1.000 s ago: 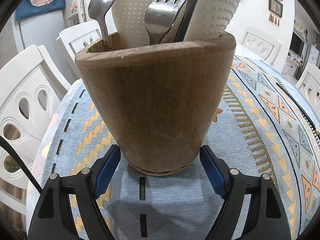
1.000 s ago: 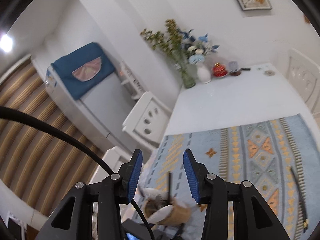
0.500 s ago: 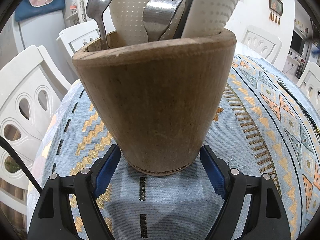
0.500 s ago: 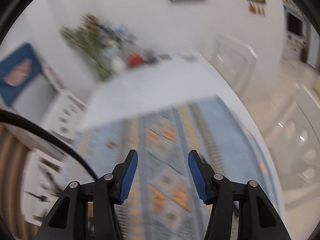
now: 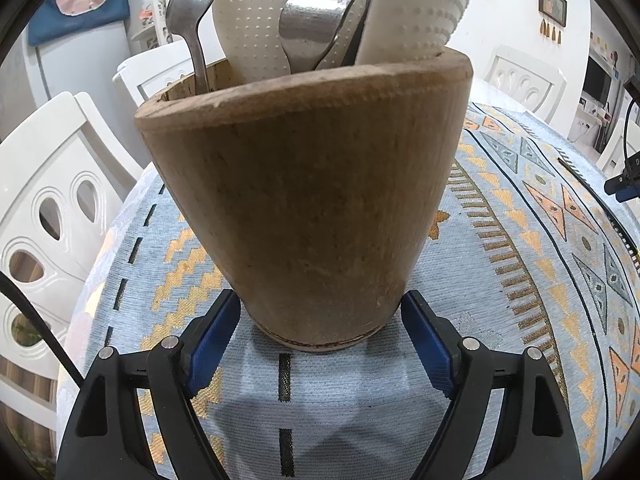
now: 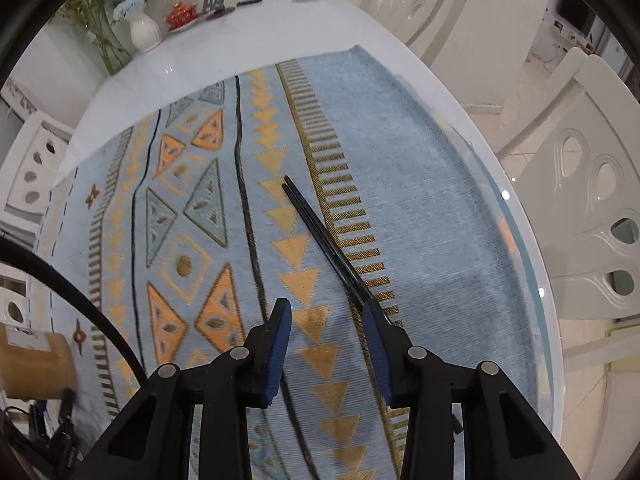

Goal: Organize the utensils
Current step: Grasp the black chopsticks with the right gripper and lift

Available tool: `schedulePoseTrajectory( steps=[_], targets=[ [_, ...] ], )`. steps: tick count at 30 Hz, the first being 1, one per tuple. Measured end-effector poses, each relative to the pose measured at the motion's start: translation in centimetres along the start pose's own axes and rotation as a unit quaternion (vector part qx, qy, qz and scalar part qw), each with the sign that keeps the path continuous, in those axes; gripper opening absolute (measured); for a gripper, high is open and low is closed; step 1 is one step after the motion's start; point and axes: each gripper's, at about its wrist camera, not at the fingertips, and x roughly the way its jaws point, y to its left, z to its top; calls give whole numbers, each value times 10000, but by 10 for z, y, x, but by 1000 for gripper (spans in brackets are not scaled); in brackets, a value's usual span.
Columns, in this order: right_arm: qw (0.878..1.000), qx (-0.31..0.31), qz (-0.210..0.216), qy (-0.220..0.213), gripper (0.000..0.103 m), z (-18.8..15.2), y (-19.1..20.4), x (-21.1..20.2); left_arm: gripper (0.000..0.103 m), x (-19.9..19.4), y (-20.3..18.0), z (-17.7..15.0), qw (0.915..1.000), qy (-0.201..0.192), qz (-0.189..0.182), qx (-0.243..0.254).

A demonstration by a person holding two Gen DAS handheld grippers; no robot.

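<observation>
A wooden cup (image 5: 312,200) stands on the patterned blue cloth (image 5: 500,280), leaning slightly left. It holds a metal spoon (image 5: 192,12), a fork (image 5: 316,20) and two white dotted utensils (image 5: 248,20). My left gripper (image 5: 320,304) has its blue pads against both sides of the cup's base, and its jaws are opening a little. In the right wrist view a pair of black chopsticks (image 6: 316,232) lies on the cloth. My right gripper (image 6: 326,308) hovers over their near end with its jaws closing. The chopsticks run under the right fingertip (image 6: 374,320), and nothing sits between the pads.
White chairs (image 6: 592,208) ring the round table. A white vase with flowers (image 6: 140,32) and a small red dish (image 6: 182,14) stand on the bare far side. The cup (image 6: 36,360) shows at the right wrist view's lower left. A black cable (image 6: 80,300) crosses there.
The right gripper swung from facing the room down to the cloth over the chopsticks. The left gripper stayed at the cup's base, and the cup leans slightly more.
</observation>
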Motion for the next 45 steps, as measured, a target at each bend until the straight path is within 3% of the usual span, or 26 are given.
schedulePoseTrajectory(
  steps=[6, 12, 29, 35, 45],
  targets=[
    [9999, -22, 12, 123, 36, -2, -6, 17, 83, 1, 0, 0, 10000, 5, -2, -1],
    [9996, -212, 71, 153, 22, -8, -1, 28, 83, 0, 1, 0, 10000, 7, -4, -4],
    [9991, -355, -2, 245, 22, -9, -2, 30, 83, 3, 0, 0, 10000, 41, -35, -26],
    [9990, -417, -126, -12, 22, -9, 0, 20, 83, 3, 0, 0, 10000, 40, -33, -26],
    [9967, -653, -292, 381, 22, 2, -7, 37, 83, 3, 0, 0, 10000, 40, -35, -29]
  ],
)
